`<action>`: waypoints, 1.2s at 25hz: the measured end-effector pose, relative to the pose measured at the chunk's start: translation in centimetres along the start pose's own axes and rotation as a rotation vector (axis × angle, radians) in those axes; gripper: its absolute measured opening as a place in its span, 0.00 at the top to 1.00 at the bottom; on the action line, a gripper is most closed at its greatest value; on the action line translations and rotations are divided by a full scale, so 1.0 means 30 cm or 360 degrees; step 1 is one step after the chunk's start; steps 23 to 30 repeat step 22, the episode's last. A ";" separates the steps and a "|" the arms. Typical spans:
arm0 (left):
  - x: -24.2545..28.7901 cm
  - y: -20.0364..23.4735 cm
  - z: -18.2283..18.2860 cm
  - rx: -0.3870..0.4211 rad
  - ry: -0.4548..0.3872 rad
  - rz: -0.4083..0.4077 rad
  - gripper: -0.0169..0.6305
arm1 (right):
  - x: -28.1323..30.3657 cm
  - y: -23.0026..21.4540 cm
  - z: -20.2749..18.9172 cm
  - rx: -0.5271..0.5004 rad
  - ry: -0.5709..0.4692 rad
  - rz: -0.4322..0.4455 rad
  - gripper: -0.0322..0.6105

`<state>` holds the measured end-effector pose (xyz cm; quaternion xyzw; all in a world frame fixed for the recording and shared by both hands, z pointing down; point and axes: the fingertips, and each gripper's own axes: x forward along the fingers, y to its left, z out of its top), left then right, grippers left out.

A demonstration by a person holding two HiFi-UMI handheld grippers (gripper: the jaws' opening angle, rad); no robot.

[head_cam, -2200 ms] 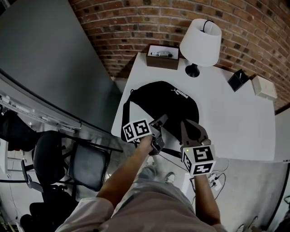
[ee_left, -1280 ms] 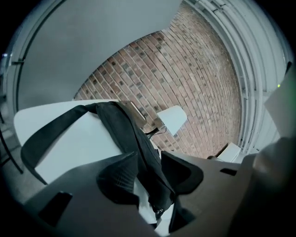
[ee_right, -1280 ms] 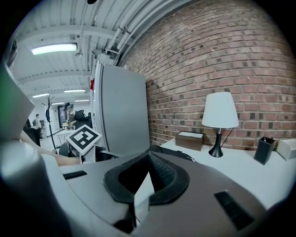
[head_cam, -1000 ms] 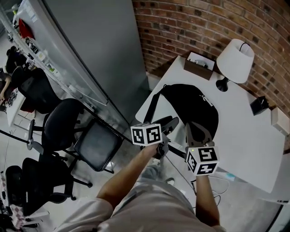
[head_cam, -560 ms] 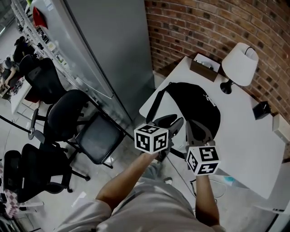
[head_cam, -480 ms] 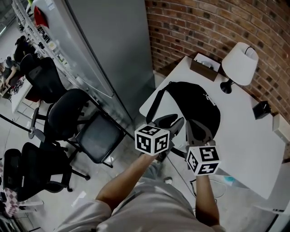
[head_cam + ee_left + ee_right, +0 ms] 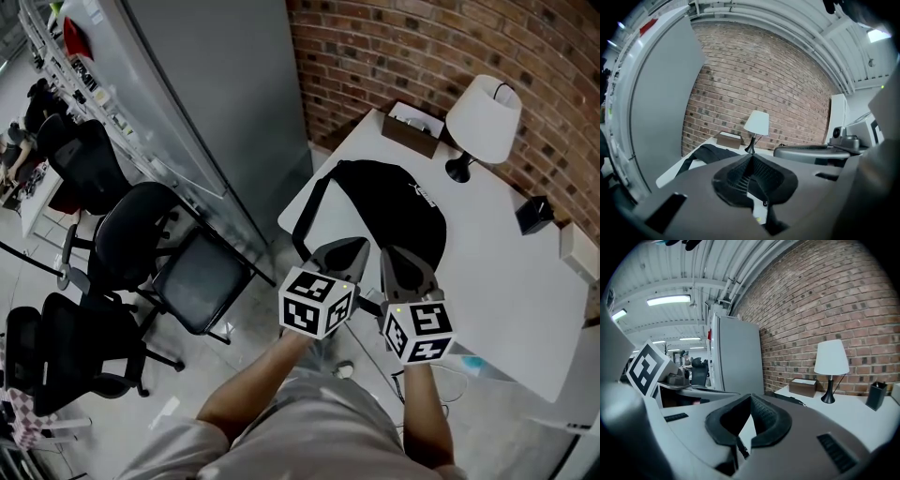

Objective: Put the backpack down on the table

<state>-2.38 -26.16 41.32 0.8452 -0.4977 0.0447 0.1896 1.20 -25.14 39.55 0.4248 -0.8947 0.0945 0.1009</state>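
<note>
A black backpack (image 7: 380,202) lies flat on the white table (image 7: 506,281), one strap (image 7: 304,214) trailing toward the table's left edge. Neither gripper touches it; both hover in front of the table's near edge. My left gripper (image 7: 352,248) is shut with nothing between its pads, and its marker cube (image 7: 317,302) sits just behind it. My right gripper (image 7: 389,258) is beside it, also shut and empty. In the left gripper view the backpack (image 7: 710,152) shows beyond the closed tips (image 7: 751,156). In the right gripper view the closed tips (image 7: 751,394) point at the table (image 7: 843,413).
A white-shaded lamp (image 7: 483,117) and a brown box (image 7: 412,127) stand at the table's far side by the brick wall. A small dark holder (image 7: 532,214) and a white box (image 7: 574,251) are at the right. A grey cabinet (image 7: 216,103) and office chairs (image 7: 202,291) stand left.
The left gripper's jaws have gone from wide open to shut on nothing, and the gripper has rolled and risen a little. The right gripper has barely shifted. The backpack stays on the table.
</note>
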 end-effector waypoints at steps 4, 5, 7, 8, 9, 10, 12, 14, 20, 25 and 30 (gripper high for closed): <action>0.001 -0.016 0.004 0.0034 -0.0010 0.0008 0.97 | -0.009 -0.005 0.000 0.0006 -0.0009 0.0000 0.95; 0.001 -0.017 0.004 0.0032 -0.0011 0.0008 0.97 | -0.011 -0.005 0.001 0.0007 -0.0012 0.0001 0.95; 0.002 -0.018 0.003 0.0029 -0.0010 0.0012 0.97 | -0.014 -0.006 0.003 0.0008 -0.0017 0.0002 0.95; 0.002 -0.018 0.002 0.0030 -0.0009 0.0015 0.97 | -0.014 -0.006 0.003 0.0009 -0.0019 0.0004 0.95; 0.002 -0.018 0.001 0.0031 -0.0008 0.0017 0.97 | -0.015 -0.006 0.003 0.0010 -0.0020 0.0004 0.95; 0.003 -0.019 0.001 0.0033 -0.0007 0.0018 0.97 | -0.015 -0.007 0.002 0.0010 -0.0020 0.0005 0.95; 0.006 -0.020 0.000 0.0039 -0.0005 0.0017 0.97 | -0.014 -0.009 0.000 0.0011 -0.0019 0.0003 0.95; 0.008 -0.019 -0.001 0.0042 -0.0004 0.0016 0.97 | -0.012 -0.011 -0.001 0.0012 -0.0018 0.0001 0.95; 0.009 -0.009 -0.001 0.0040 0.0005 0.0018 0.97 | -0.004 -0.007 0.001 0.0015 -0.0017 0.0003 0.95; 0.011 -0.006 0.000 0.0039 0.0007 0.0019 0.97 | 0.000 -0.007 0.001 0.0015 -0.0015 0.0005 0.95; 0.011 -0.006 0.000 0.0039 0.0007 0.0019 0.97 | 0.000 -0.007 0.001 0.0015 -0.0015 0.0005 0.95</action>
